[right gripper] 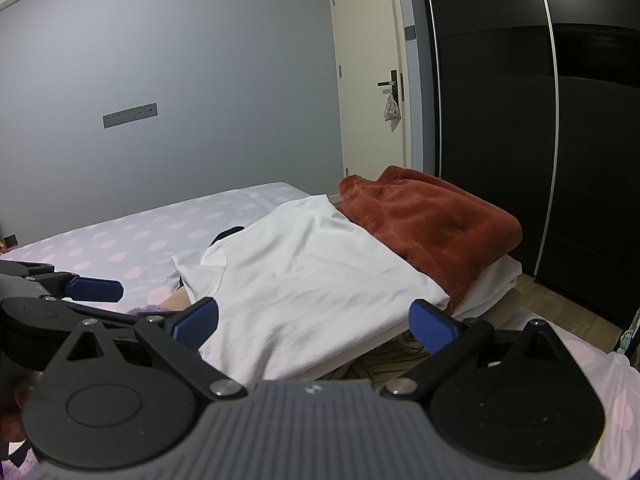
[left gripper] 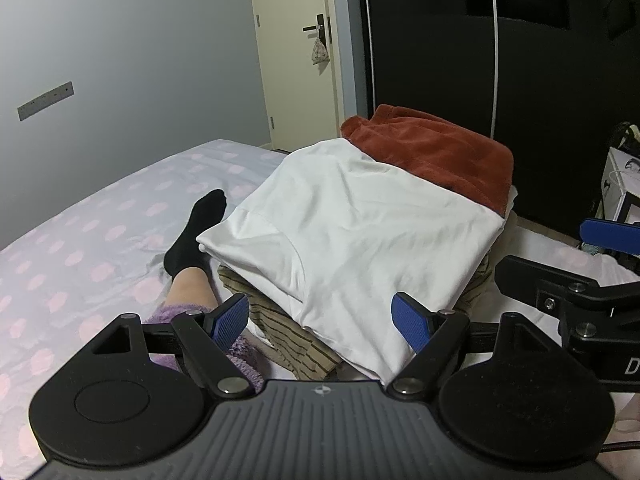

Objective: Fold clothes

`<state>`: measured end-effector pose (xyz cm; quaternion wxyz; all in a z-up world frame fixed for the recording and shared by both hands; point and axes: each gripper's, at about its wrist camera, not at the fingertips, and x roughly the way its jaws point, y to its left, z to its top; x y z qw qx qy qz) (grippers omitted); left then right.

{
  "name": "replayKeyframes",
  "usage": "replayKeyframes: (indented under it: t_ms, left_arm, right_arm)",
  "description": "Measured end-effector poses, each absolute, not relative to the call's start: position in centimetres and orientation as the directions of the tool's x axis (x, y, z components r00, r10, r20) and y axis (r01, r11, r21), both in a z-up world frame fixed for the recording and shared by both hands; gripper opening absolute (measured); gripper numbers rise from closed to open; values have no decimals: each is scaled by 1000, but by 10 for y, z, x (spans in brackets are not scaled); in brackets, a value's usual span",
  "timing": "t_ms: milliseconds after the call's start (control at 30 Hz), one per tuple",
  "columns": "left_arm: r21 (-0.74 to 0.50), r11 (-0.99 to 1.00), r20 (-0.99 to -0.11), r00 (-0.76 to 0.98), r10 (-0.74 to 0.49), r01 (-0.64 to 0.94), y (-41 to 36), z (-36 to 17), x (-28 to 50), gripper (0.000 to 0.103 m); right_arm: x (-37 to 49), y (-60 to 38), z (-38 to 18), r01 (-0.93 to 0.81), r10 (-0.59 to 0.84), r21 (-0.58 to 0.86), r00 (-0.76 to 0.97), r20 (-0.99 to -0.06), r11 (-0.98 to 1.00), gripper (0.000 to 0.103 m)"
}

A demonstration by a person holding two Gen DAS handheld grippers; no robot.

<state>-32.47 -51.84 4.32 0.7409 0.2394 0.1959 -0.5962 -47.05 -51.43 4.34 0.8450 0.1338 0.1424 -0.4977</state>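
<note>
Folded white T-shirt (left gripper: 352, 236) on top of a clothes stack on the bed, filling the middle of the left wrist frame, directly ahead of the left gripper (left gripper: 320, 318). Near edge of the shirt dipping between the two blue pads (left gripper: 230, 316), not visibly touched by either; jaws wide apart, clamped on nothing. Long axis running from the lower centre of the frame up toward the upper right, far end tucked against a rust-red fleece garment (left gripper: 436, 152) lying at the stack's far end. A folded sleeve edge pointing toward the left of the frame, near a foot in a black sock (left gripper: 200, 228). Beneath the shirt, a tan striped garment (left gripper: 288, 332) peeking out at the lower edge.

In the right wrist frame, the same white T-shirt (right gripper: 304, 280) at centre, just ahead of the right gripper (right gripper: 314, 326), jaws spread wide and empty, near hem lying between the pads. Long axis here from lower centre toward the upper right, ending at the fleece (right gripper: 432, 224).

Further out: purple fuzzy trouser leg (left gripper: 188, 312) at lower left above the bare ankle, spotted lilac bedsheet (left gripper: 80, 248) across the left, cream door (left gripper: 296, 52) at top centre with a small pouch (left gripper: 319, 52) hanging from its handle, black wardrobe (left gripper: 520, 60) at upper right.
</note>
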Motion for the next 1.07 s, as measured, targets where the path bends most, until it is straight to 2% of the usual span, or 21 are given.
replayKeyframes:
  t_ms: [1067]
  left_arm:
    - [134, 182, -572, 226, -788, 974, -516, 44, -327, 78]
  right_arm:
    - [-470, -510, 47, 884, -817, 52, 451, -358, 465, 102]
